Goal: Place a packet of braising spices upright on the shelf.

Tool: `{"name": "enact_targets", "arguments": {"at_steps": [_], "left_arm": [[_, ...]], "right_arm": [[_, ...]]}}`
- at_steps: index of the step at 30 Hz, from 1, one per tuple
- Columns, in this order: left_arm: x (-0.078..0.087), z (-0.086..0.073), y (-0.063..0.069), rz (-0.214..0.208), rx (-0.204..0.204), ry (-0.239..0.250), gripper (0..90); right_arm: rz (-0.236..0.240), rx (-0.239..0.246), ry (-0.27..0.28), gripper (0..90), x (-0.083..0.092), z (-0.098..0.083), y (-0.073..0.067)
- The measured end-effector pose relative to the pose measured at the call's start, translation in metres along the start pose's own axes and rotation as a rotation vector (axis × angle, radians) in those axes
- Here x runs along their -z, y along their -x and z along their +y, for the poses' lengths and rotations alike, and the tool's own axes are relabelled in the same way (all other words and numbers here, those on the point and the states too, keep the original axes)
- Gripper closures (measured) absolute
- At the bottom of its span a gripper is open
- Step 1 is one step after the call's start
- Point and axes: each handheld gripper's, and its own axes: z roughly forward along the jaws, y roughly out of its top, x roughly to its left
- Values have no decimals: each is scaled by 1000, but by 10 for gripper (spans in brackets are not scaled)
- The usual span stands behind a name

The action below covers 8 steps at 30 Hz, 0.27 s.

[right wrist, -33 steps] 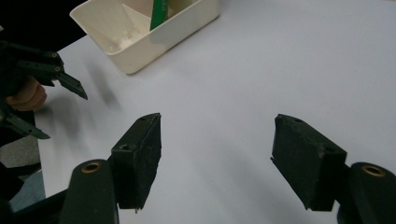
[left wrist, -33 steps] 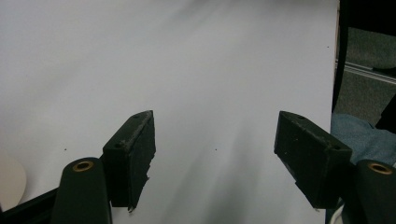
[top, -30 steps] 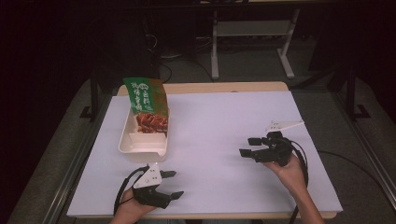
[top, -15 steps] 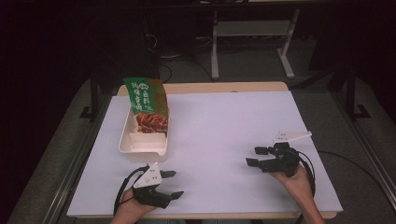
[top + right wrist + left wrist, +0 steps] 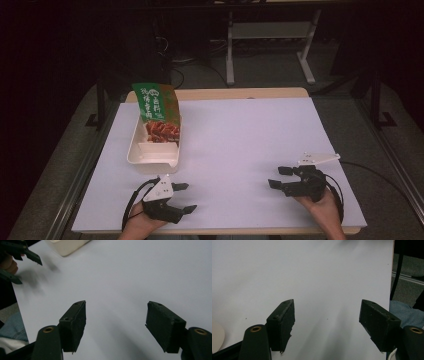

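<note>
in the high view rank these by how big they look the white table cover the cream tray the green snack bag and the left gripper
1. White table cover, by far the largest.
2. Cream tray.
3. Green snack bag, which stands in the tray and looks somewhat smaller than it.
4. Left gripper; it looks close in size to the bag and sits nearer the camera, so ranks 3 and 4 are unsure.

A metal stand rises behind the white table.

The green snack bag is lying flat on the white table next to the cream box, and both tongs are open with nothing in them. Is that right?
Not quite. The high view shows the green snack bag standing in the cream box, not flat beside it. The left tongs and right tongs are indeed open and empty.
</note>
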Motion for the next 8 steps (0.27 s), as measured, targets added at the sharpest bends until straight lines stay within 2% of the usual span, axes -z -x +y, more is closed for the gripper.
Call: {"name": "enact_targets", "arguments": {"at_steps": [4,8], "left_arm": [[1,0,0,3,1,3,281],[2,-1,-1,4,-3,5,281]], "right_arm": [[-11,14,-3,311,1,-3,-4],[13,-9,23,296,2,-8,-5]]}}
